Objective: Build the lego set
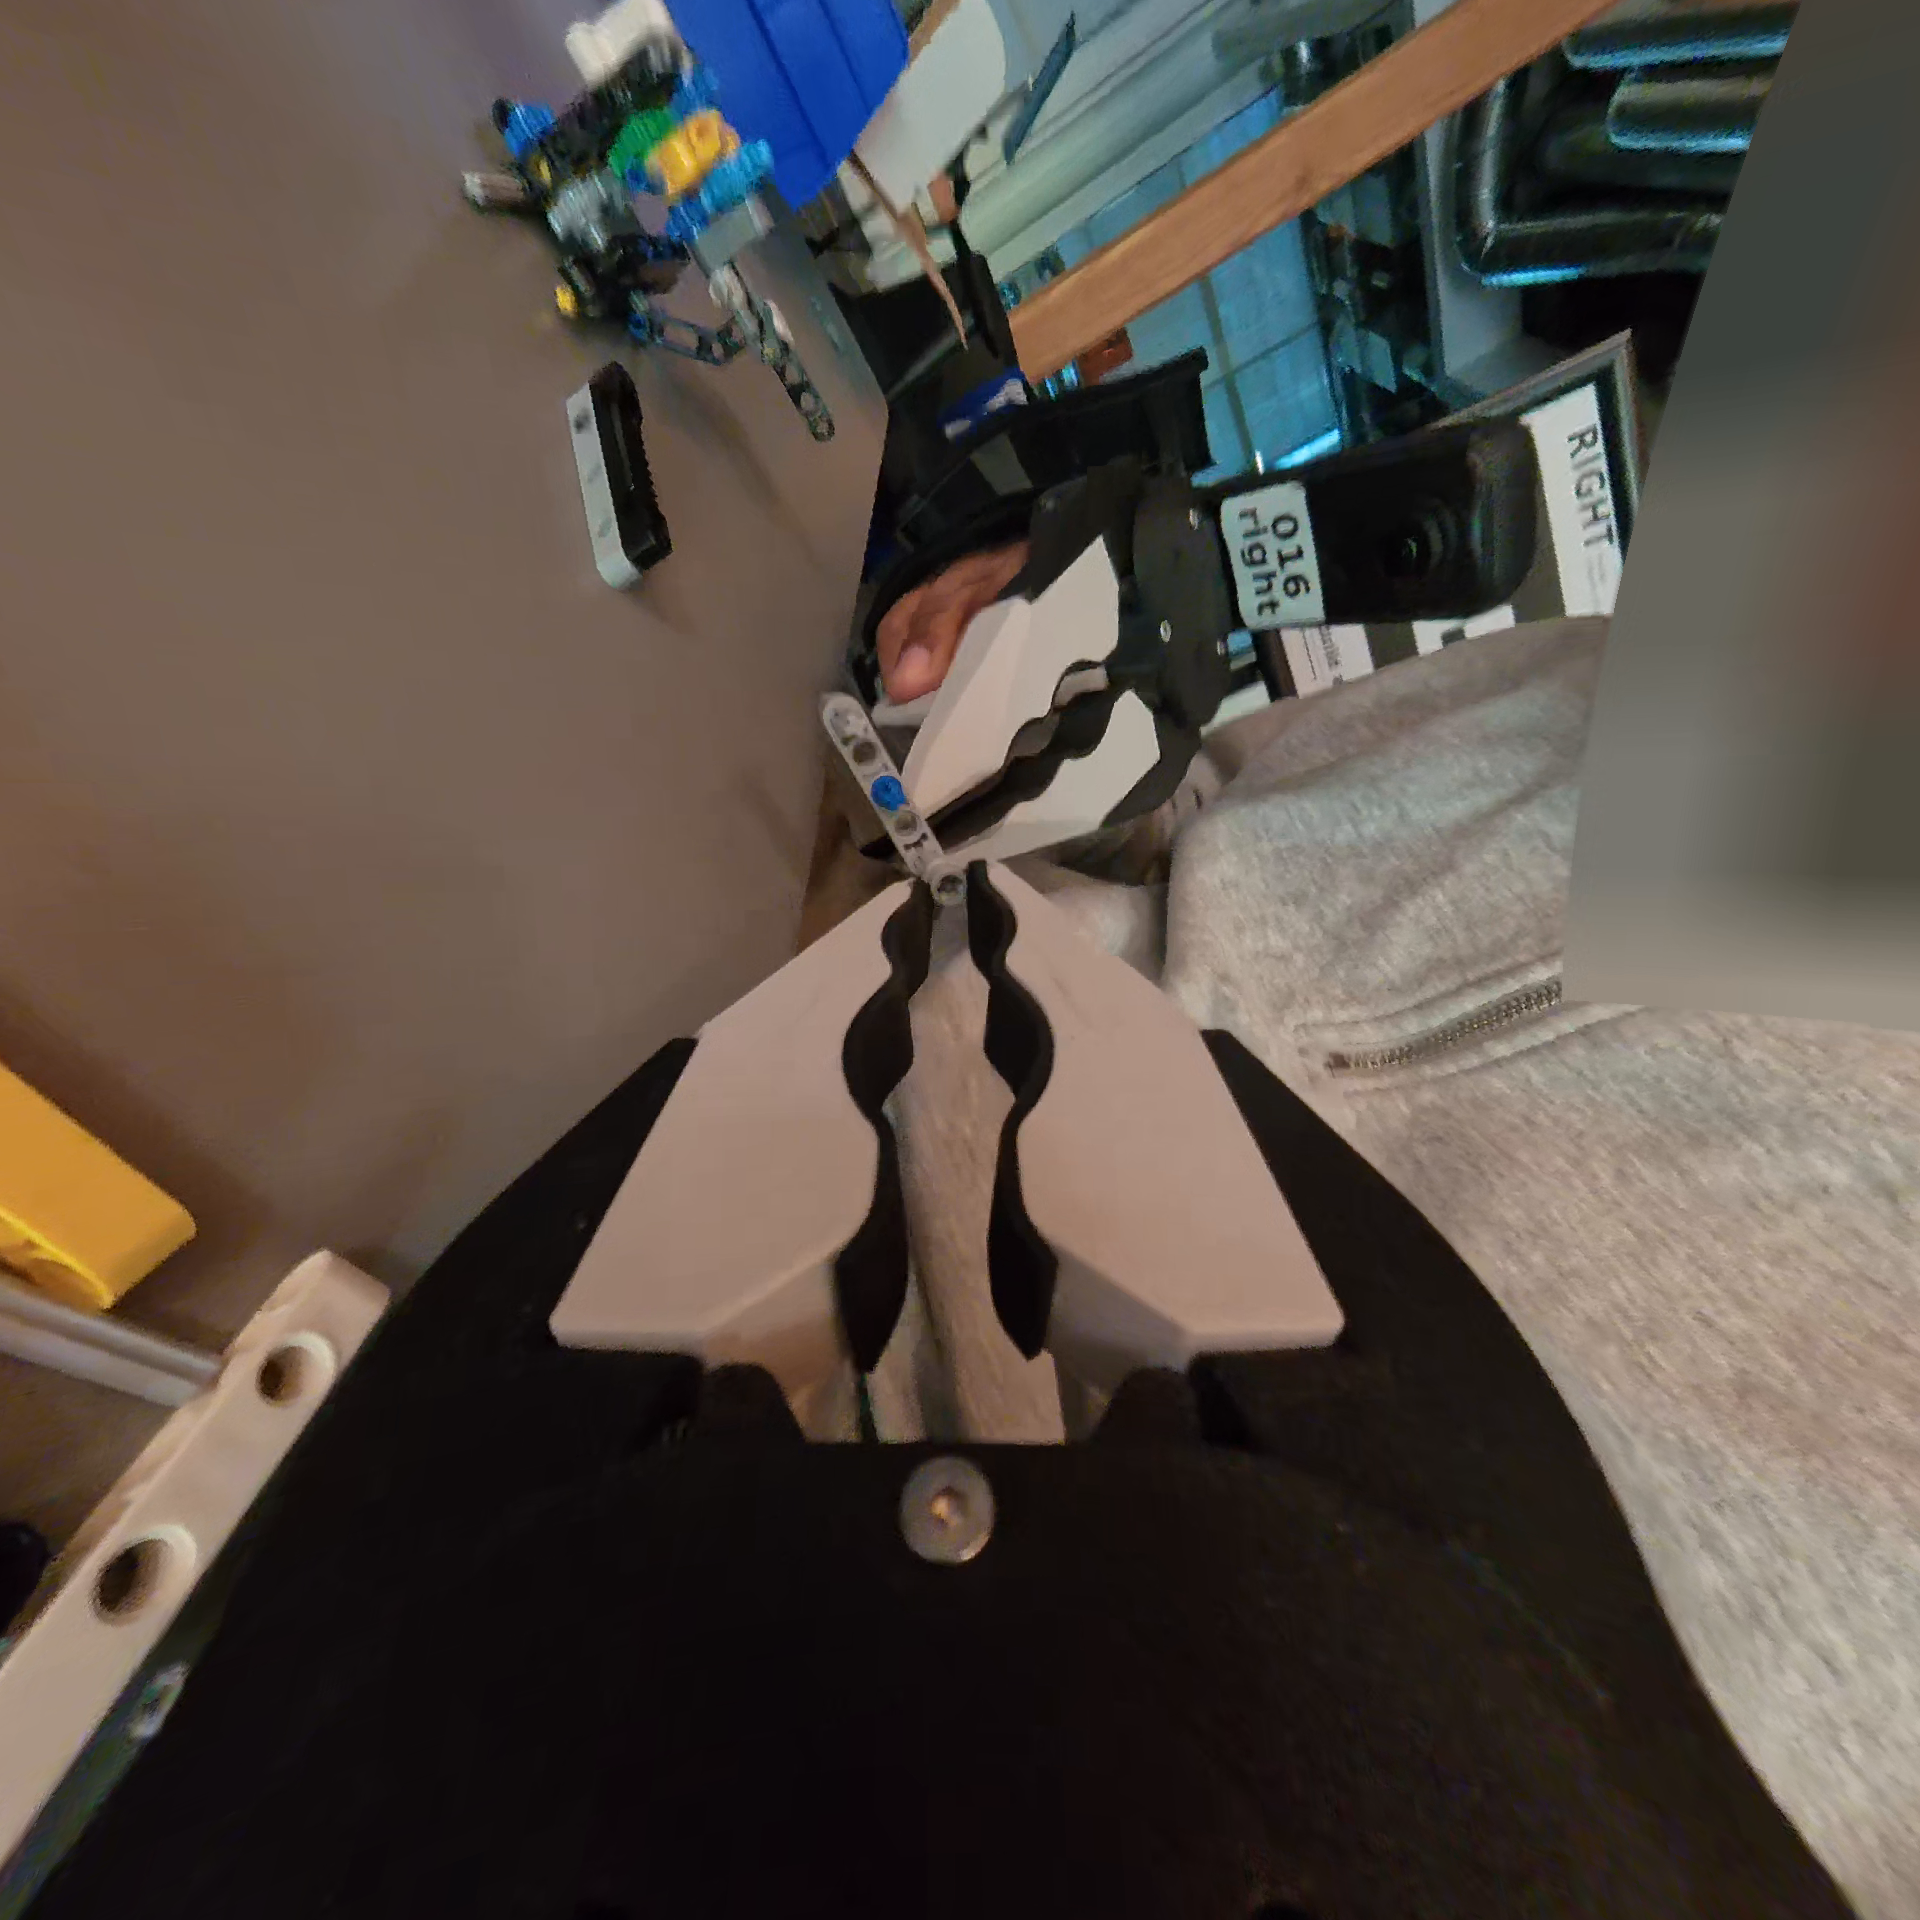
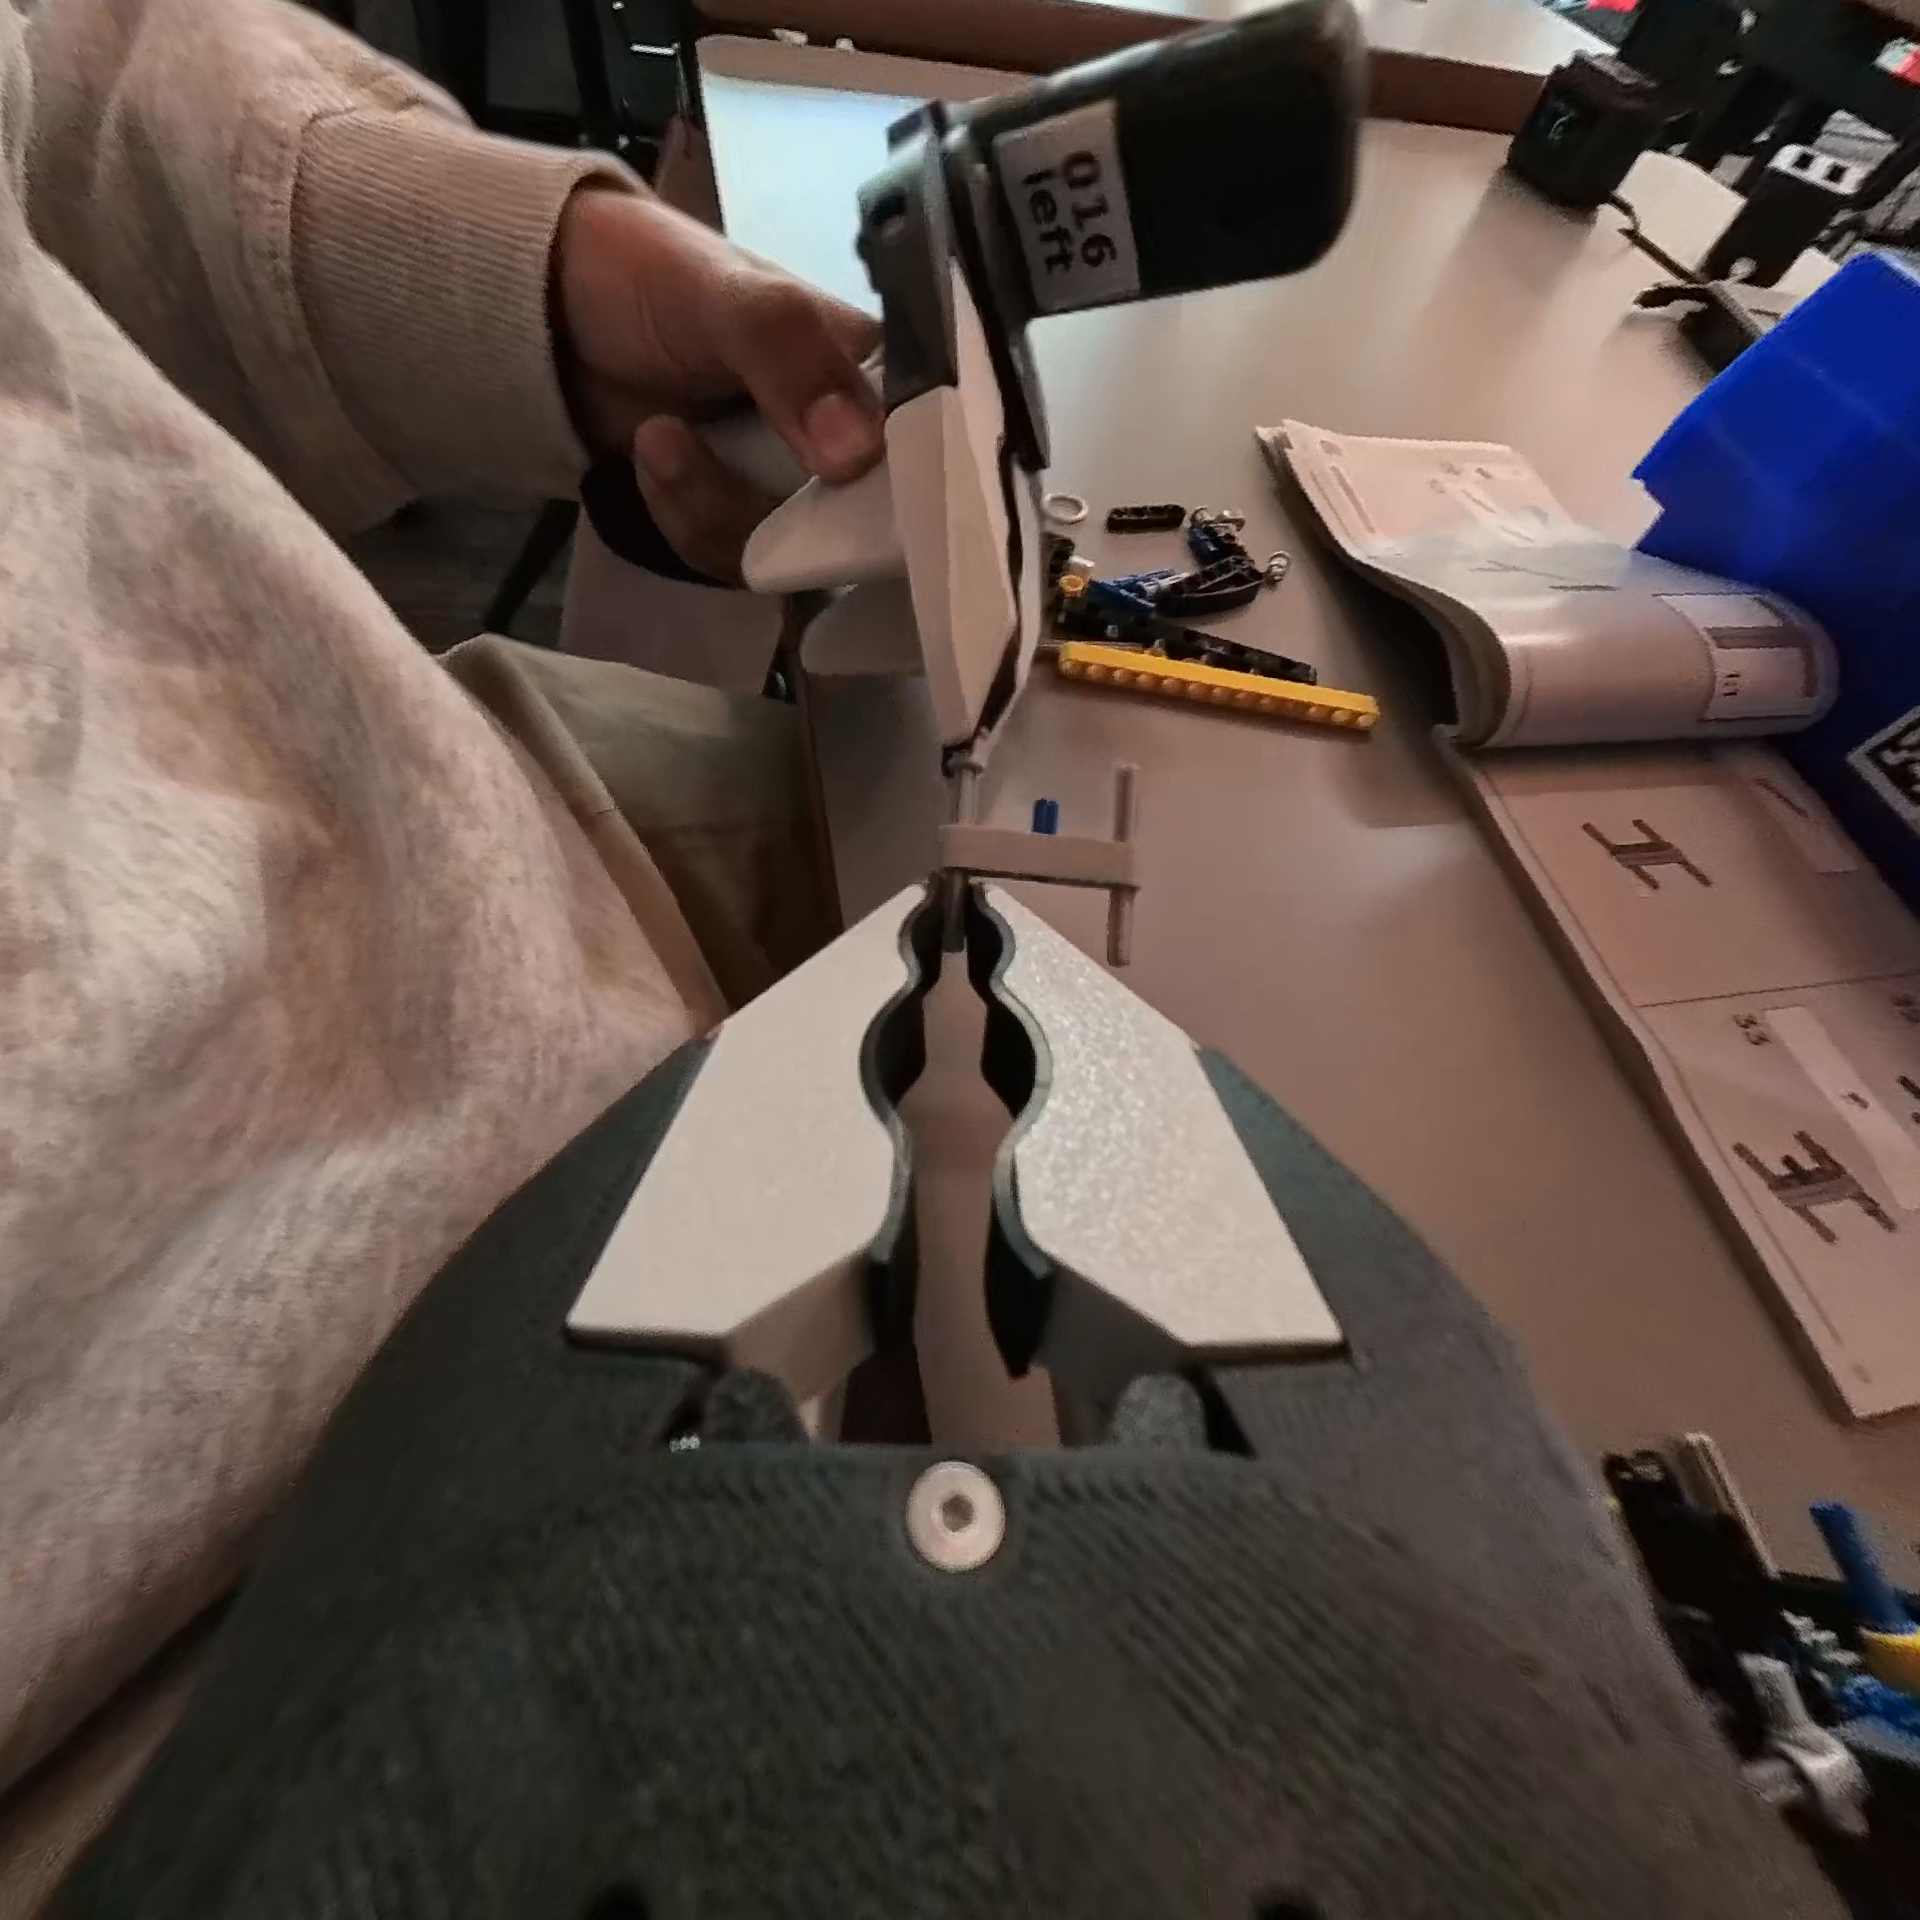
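A light grey beam (image 2: 1029,836) with a blue pin (image 2: 1044,814) and a second grey axle (image 2: 1122,862) at its far end hangs in the air over the table edge. A thin grey axle (image 2: 966,800) runs through its near end. My right gripper (image 2: 951,904) is shut on the lower part of this axle. My left gripper (image 2: 961,753) comes down from above and is shut on the axle's upper end. In the left wrist view the left gripper (image 1: 945,883) pinches the axle tip, and the right gripper (image 1: 935,821) meets it beside the beam (image 1: 873,769).
A partly built model (image 1: 644,177) and a black-and-white part (image 1: 618,478) lie on the brown table. An open instruction booklet (image 2: 1558,603), a yellow beam (image 2: 1216,686), loose dark parts (image 2: 1164,592) and a blue bin (image 2: 1808,499) are nearby. The person's grey sweatshirt (image 2: 260,831) is close. Less than 4 cm separates the two grippers' tips. The partly built model (image 1: 644,177) sits 15 cm or so from the ends of my right fingers. Look for it in the right wrist view (image 2: 1871,1584) too.
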Demonstrator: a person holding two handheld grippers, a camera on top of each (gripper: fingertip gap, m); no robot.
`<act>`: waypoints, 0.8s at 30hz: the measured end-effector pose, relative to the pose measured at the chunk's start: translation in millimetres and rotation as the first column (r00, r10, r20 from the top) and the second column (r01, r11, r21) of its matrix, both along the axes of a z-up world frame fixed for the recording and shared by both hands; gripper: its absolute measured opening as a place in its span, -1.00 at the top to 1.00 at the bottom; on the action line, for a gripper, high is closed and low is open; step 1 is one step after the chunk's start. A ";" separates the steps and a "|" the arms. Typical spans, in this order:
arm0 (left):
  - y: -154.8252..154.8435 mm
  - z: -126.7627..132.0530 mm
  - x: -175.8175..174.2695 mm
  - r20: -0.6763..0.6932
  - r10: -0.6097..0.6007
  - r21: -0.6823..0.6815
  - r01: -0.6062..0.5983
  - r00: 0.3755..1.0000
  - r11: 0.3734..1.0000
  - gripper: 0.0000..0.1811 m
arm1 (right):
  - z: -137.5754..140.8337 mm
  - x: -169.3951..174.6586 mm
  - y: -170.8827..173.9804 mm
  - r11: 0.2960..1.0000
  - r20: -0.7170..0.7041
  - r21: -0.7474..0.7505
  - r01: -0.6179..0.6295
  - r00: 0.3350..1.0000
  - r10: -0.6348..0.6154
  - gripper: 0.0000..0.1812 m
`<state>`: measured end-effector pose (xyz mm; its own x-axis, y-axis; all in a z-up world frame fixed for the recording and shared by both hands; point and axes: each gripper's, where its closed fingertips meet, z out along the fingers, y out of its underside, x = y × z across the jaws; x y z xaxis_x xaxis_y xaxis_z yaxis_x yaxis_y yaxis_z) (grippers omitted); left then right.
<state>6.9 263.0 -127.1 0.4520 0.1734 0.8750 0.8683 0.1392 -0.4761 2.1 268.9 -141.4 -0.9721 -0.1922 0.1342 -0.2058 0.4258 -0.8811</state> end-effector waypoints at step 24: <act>-16.7 59.1 -33.3 -0.923 0.038 -0.295 -0.769 0.382 0.567 0.37 | 67.5 -24.0 -18.4 0.901 0.762 -0.290 0.324 0.647 0.013 0.99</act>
<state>-26.4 246.3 -68.0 0.4878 0.8354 -0.2533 -0.0194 -0.2797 -0.9599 -21.9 250.5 -73.9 -0.7840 -0.1272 -0.6076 0.6128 -0.0018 -0.7903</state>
